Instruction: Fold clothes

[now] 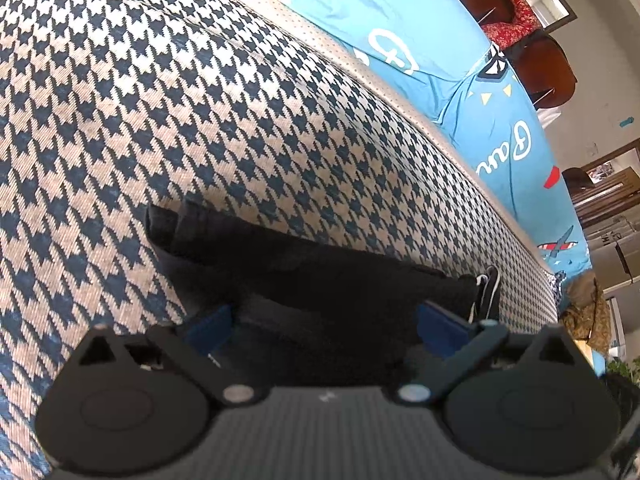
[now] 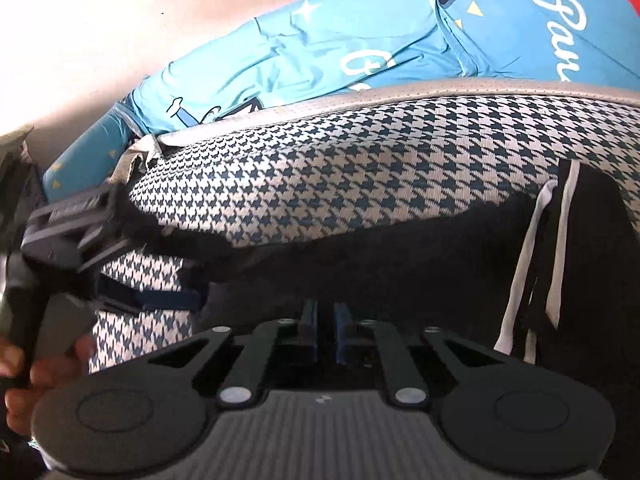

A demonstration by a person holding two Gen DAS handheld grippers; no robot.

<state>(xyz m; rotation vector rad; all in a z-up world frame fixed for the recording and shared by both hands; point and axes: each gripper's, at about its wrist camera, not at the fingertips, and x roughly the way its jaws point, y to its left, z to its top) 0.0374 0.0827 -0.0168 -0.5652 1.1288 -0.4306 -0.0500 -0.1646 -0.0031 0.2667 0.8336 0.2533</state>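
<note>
Right hand-held gripper (image 2: 326, 320) pinches my black garment (image 2: 400, 256) at twelve o'clock, its length running nine-to-three toward my gaping left hand-held gripper (image 1: 324, 320).

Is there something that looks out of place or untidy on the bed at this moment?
Nothing looks damaged or spilled. The black garment lies bunched on the houndstooth cover, not flat, with its white drawstring hanging loose. The right tongs are shut on it; the left tongs stand open at its other edge.
</note>
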